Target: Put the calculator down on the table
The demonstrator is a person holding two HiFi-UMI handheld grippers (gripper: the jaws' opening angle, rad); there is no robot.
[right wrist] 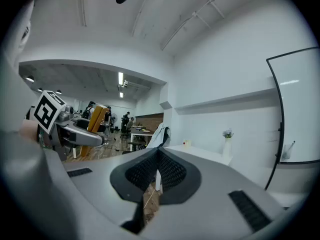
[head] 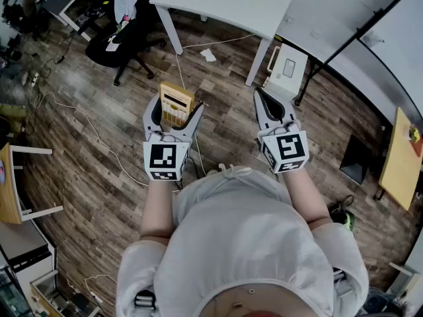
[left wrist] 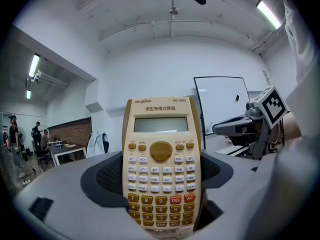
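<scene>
A beige calculator (head: 175, 102) with brown keys stands upright between the jaws of my left gripper (head: 176, 112), which is shut on its two long edges. In the left gripper view the calculator (left wrist: 161, 154) faces the camera, with its display at the top. My right gripper (head: 260, 96) is level beside it, shut and empty. In its own view the right gripper (right wrist: 157, 170) has its pads pressed together, and the left gripper with the calculator (right wrist: 97, 116) shows at the left. Both are held in the air above the wooden floor, short of the white table (head: 225, 5) ahead.
A black office chair (head: 125, 38) stands to the left of the table. On the floor lie a white box (head: 287, 68), a sheet of paper (head: 208, 55) and cables (head: 73, 111). A wooden tabletop (head: 396, 164) is at the right edge.
</scene>
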